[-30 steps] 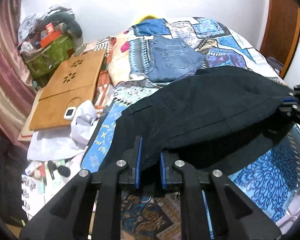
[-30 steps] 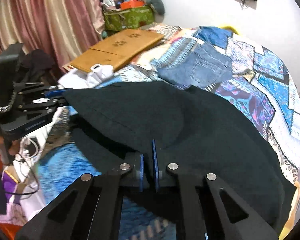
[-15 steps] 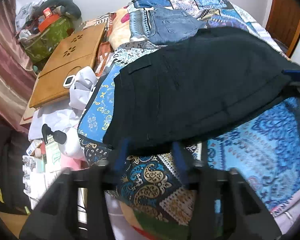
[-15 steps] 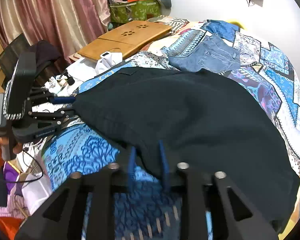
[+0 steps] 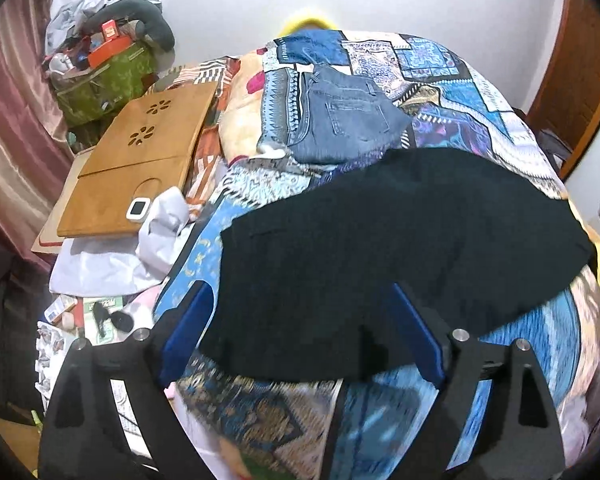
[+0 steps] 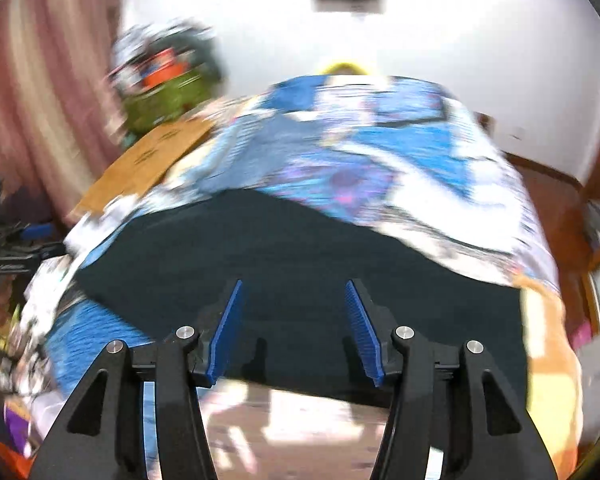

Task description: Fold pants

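Left wrist view. Pants (image 5: 400,240) laid flat on the bed (image 5: 480,92), black, matte, woven, already doubled into a broad rounded slab, near hem at 6 o'clock, straight edge with a pocket seam at 9 o'clock. Left hand-held gripper (image 5: 300,336) spread wide, blue ridged pads either side of the near hem, holding nothing. Judged: one fold laid down and released; at least one more fold left to reach a compact stack. Folded blue denim jeans (image 5: 340,120) at 12 o'clock, stiff and square-cornered. Wooden slotted lap tray (image 5: 140,168) at 10 o'clock. Patchwork quilt beneath, printed, slightly rumpled.

Right wrist view. Heavily blurred. Same black pants (image 6: 300,264) spanning centre from 9 to 3 o'clock, surface smooth, no creases discernible. Right hand-held gripper (image 6: 294,332) likewise spread, blue serrated pads over the near edge, gripping nothing. Left hand-held gripper (image 6: 16,256) at 9 o'clock, detail unclear. Quilt pattern at 12 o'clock unreadable.
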